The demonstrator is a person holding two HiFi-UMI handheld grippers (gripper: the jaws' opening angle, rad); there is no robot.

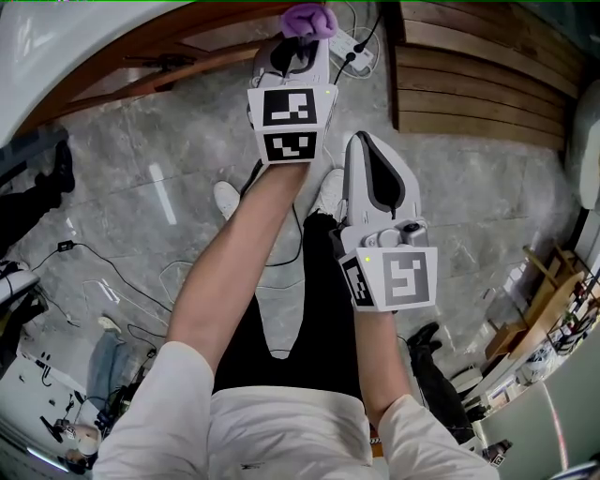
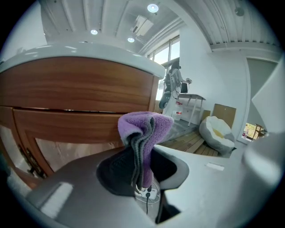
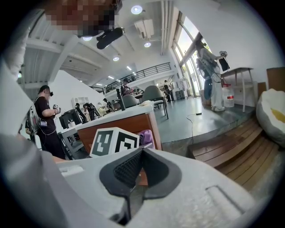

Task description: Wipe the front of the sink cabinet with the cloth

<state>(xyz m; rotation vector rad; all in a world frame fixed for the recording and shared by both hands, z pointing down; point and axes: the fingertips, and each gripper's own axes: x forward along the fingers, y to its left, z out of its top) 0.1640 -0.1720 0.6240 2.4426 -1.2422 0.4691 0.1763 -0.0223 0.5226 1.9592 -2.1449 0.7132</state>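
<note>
A purple and grey cloth stands folded and upright, pinched between the jaws of my left gripper, which is shut on it. In the head view the cloth pokes out past my left gripper, close to the curved wooden cabinet front under the white sink top. The left gripper view shows the cabinet front just beyond the cloth; whether they touch I cannot tell. My right gripper hangs lower and to the right, over the floor, its jaws shut on nothing.
A wooden step platform lies to the right of the cabinet. A white power strip and cables lie on the grey floor. The person's shoes stand below the grippers. A white beanbag sits beyond, and people stand far behind.
</note>
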